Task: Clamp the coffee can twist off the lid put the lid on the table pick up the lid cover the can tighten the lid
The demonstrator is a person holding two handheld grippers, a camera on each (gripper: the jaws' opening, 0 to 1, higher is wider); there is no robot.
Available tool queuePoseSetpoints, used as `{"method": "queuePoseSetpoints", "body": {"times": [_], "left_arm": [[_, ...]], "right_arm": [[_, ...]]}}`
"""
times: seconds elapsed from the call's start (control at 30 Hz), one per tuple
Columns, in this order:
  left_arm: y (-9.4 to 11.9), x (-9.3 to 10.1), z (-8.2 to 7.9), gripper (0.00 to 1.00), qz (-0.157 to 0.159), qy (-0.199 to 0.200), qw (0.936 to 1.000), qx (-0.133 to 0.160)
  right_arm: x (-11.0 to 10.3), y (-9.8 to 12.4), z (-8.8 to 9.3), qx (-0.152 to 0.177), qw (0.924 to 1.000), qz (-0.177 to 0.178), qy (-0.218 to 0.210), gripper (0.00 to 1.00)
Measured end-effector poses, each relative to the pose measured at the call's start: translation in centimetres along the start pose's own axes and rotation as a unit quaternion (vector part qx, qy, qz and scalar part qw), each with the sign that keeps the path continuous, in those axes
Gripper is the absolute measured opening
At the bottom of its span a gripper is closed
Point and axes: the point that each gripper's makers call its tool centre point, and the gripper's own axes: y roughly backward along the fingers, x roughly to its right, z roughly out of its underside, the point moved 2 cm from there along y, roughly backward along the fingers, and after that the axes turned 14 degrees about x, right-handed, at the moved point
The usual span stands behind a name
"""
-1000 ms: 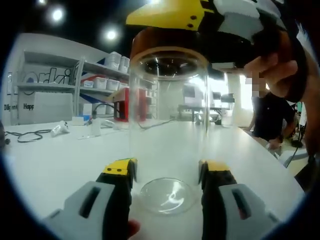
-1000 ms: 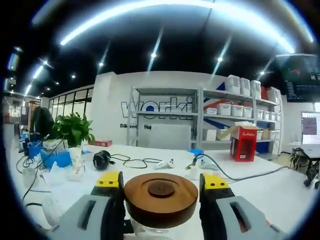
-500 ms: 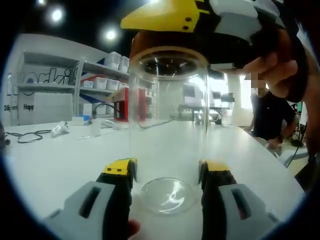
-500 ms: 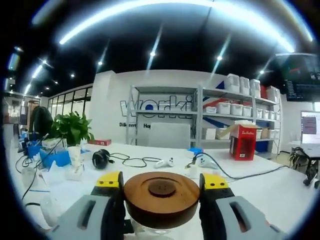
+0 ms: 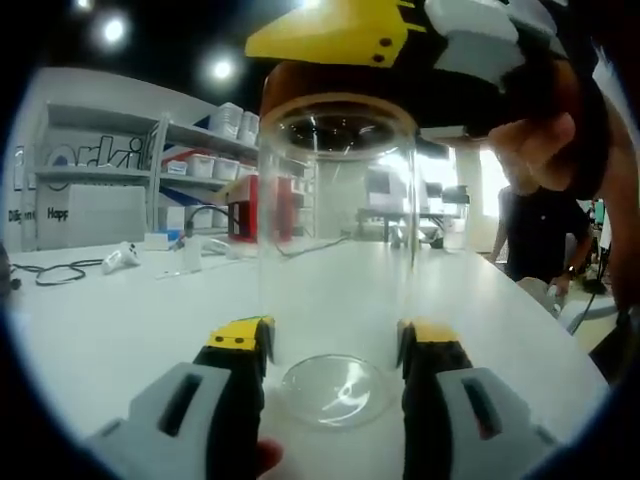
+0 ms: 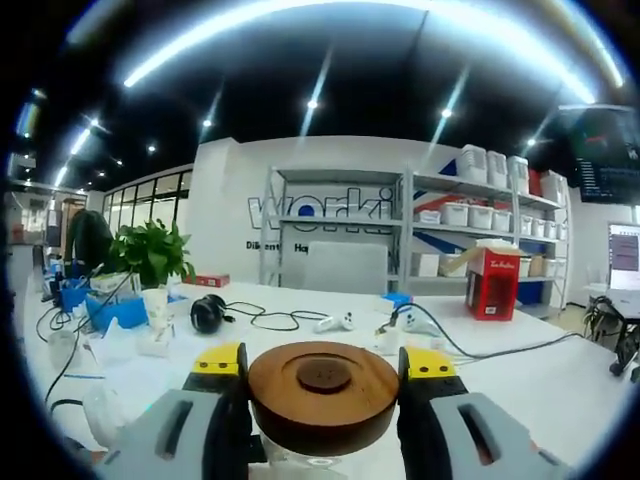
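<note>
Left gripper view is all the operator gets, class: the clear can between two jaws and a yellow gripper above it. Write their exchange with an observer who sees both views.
Operator: What is on top of the can?
Observer: A round brown wooden lid, with a raised disc at its centre.
Operator: How does the right gripper stand to it?
Observer: Its two yellow-tipped jaws sit against the lid's left and right edges.
Operator: Is the lid off the can?
Observer: Clear glass shows directly under the lid, so it sits at the can's mouth; whether it is screwed down I cannot tell.
Operator: What lies beyond the lid?
Observer: Black headphones and a potted plant on the white table.
</note>
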Motion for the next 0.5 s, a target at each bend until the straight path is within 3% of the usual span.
{"method": "queuePoseSetpoints", "body": {"times": [0.5], "left_arm": [[0.07, -0.16, 0.00, 0.43, -0.003, 0.001, 1.0000, -0.002]], "right_arm": [[0.04, 0.10, 0.04, 0.004, 0.9988, -0.048, -0.003, 0.52]]}}
